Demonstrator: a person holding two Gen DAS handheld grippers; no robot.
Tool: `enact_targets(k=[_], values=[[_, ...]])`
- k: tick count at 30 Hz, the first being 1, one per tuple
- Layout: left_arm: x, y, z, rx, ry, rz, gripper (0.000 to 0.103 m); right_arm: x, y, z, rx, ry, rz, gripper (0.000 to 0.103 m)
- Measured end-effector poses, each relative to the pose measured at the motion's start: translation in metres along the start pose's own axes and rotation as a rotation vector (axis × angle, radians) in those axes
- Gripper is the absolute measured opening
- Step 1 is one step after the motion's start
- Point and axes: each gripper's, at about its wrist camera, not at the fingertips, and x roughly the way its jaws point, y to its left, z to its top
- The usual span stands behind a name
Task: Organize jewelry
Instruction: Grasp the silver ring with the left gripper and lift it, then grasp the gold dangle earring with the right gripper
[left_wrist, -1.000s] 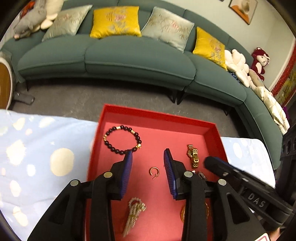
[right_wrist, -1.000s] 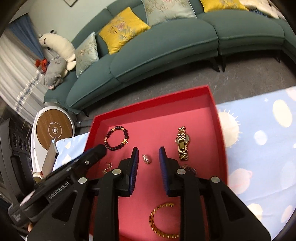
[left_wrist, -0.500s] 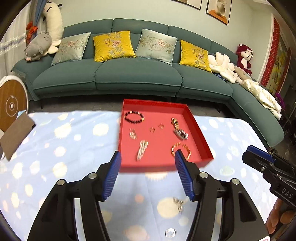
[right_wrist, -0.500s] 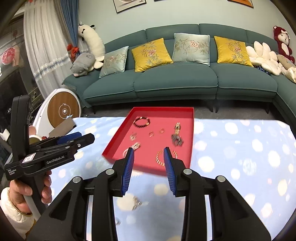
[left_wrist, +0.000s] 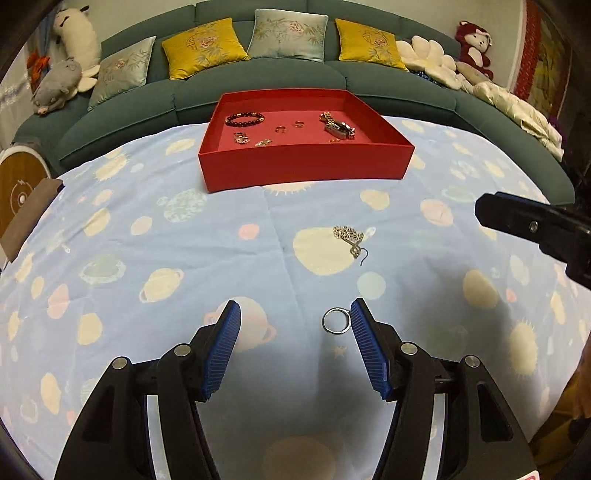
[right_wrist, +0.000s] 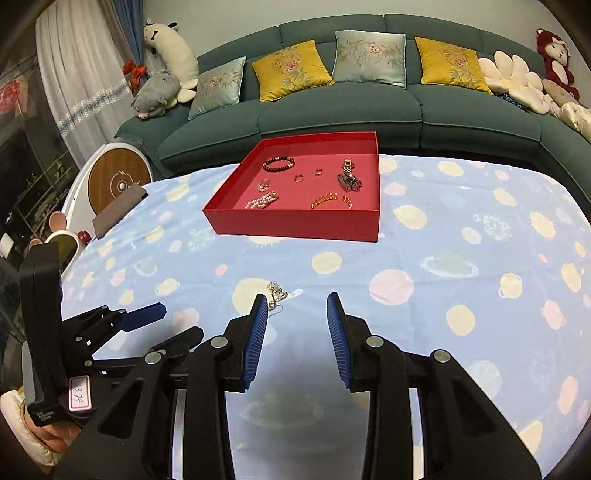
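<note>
Left wrist view – left gripper (left_wrist: 295, 314) jaws apart, empty, silver ring (left_wrist: 335, 321) between them, right gripper (right_wrist: 297, 306) likewise parted, empty.

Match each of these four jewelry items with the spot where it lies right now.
Items:
1. silver ring
2. silver dangly earring
3. dark bead bracelet
4. pearl piece

Places:
A. far left corner of the red tray
B. near left part of the tray
C. on the tablecloth, between the tray and the ring
D. on the cloth just inside the left gripper fingers

Pairs: 1-D, 2-C, 3-A, 4-B
</note>
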Motion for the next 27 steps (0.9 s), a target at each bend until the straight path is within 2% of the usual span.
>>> enact_targets(k=[12, 17, 20, 22, 27], values=[[0.028, -0.013, -0.006, 0.008, 0.034, -0.047, 0.059, 0.023, 0.004, -0.014, -0.027, 0.056, 0.003, 0.033], [0.031, -0.017, -0.010, 0.026, 0.023, -0.037, 0.047, 0.028, 0.006, -0.015, -0.037, 0.066, 0.000, 0.033], [0.030, -0.017, -0.010, 0.033, 0.017, -0.038, 0.035, 0.032, 0.006, -0.014, -0.036, 0.072, -0.003, 0.033], [0.030, -0.016, -0.010, 0.033, 0.016, -0.046, 0.023, 0.036, 0.006, -0.013, -0.035, 0.077, -0.004, 0.033], [0.029, -0.015, -0.009, 0.031, 0.015, -0.054, 0.021, 0.048, 0.009, -0.011, -0.039, 0.092, -0.009, 0.033]])
